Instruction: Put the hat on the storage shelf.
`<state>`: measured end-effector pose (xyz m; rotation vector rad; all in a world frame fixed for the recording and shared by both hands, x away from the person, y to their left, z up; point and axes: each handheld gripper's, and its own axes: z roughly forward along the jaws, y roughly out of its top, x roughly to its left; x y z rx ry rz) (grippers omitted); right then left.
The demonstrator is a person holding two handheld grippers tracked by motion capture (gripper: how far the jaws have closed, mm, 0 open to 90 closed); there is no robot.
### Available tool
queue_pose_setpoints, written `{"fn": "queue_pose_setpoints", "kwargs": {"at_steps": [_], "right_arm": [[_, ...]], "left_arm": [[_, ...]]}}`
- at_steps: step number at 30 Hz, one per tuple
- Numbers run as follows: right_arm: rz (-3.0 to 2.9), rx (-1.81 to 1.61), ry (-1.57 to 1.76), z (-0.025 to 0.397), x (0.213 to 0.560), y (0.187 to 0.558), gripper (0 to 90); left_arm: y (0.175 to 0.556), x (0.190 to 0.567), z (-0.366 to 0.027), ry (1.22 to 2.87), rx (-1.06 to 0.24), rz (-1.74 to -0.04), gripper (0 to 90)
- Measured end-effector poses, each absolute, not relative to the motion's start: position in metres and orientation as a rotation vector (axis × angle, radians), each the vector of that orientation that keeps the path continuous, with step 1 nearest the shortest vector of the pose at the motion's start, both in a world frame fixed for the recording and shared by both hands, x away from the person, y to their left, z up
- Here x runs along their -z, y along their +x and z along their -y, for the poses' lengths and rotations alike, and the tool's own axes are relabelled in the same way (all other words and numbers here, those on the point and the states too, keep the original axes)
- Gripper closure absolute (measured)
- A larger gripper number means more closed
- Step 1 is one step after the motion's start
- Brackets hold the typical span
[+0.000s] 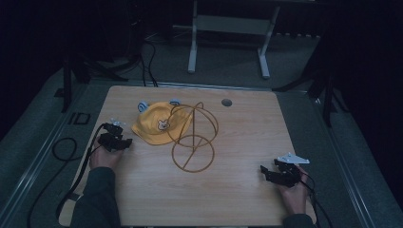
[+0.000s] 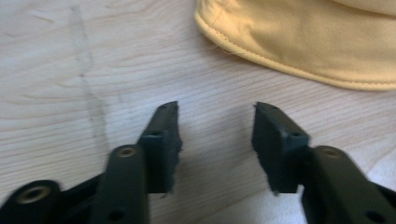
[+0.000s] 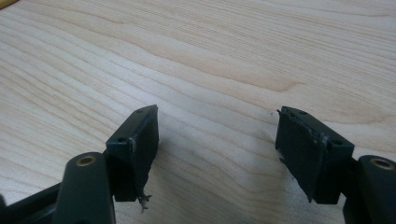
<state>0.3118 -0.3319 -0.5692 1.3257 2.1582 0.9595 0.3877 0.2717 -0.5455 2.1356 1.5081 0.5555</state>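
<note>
High view: fixed above the near edge of the table (image 1: 237,199), facing forward and down; far off, takes in the whole tabletop and the floor beyond the far edge.
Left gripper view: rides on the left gripper (image 2: 215,112), low and close to the wood near the left edge, facing the yellow cap (image 2: 299,42).
Right gripper view: rides on the right gripper (image 3: 217,112), close over bare wood near the near right corner.
Shared: high and left gripper views both show the cap brim and the wood beside it.
</note>
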Motion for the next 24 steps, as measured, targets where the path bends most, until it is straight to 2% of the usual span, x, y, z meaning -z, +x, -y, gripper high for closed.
{"fn": "queue_pose_setpoints", "kwargs": {"at_steps": [6,11,24], "right_arm": [[-2.168,-0.962,1.32,0.332,0.569,0.312,28.2],[-2.17,-0.963,1.317,0.332,0.569,0.312,27.9],[-2.167,-0.96,1.319,0.331,0.569,0.312,28.0]], "left_arm": [[0.382,0.53,-0.274,2.122,-0.575,-1.456,58.1],[0.378,0.513,-0.272,2.12,-0.599,-1.389,65.4],[0.382,0.472,-0.268,2.141,-0.563,-1.327,65.1]]}}
